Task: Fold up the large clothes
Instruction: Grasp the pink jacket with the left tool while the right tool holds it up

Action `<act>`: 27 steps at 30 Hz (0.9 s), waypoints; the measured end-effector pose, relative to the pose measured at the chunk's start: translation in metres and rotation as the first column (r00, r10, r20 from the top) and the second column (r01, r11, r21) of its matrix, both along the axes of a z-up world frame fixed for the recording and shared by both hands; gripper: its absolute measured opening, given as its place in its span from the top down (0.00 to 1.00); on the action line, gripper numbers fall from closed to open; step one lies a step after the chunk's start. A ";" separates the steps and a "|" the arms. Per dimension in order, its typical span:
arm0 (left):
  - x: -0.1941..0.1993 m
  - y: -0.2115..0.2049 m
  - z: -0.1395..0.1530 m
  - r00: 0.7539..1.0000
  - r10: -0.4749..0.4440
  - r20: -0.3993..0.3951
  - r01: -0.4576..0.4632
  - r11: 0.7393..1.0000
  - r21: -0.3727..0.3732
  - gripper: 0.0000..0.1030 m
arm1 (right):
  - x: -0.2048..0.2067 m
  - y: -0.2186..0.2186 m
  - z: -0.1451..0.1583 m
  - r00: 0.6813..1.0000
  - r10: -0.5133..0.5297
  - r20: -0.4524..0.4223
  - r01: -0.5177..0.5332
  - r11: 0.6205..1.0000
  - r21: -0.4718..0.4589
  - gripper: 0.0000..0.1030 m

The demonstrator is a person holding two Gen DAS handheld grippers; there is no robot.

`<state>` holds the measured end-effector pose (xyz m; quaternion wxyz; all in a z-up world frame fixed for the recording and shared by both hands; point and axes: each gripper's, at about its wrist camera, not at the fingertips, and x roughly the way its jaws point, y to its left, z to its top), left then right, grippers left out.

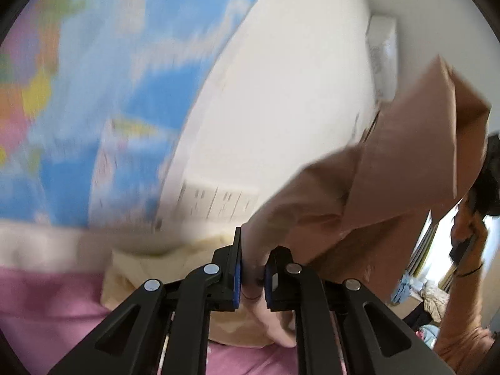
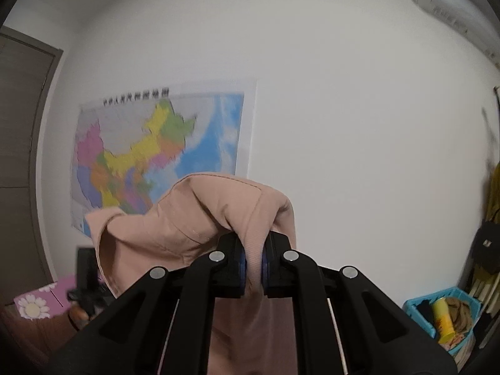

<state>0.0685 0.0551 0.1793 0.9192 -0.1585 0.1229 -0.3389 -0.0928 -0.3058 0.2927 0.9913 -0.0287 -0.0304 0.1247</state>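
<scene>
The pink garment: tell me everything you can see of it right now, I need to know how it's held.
The pink garment is a dusty pink-beige piece of soft, matte woven-looking cloth with stitched seams and a flap-like fold. It is lifted off the surface, in front of the white wall. The right gripper is shut on a bunched fold of it, cloth humping above the jaws and hanging below. The left gripper is shut on another part, from which the cloth stretches up and to the right. Its full shape is not visible.
</scene>
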 end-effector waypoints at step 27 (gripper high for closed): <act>-0.311 0.148 0.135 0.843 0.447 0.297 -0.499 0.858 0.125 0.91 | -0.148 0.108 -0.007 0.871 0.481 0.097 -0.488 0.869 0.081 0.93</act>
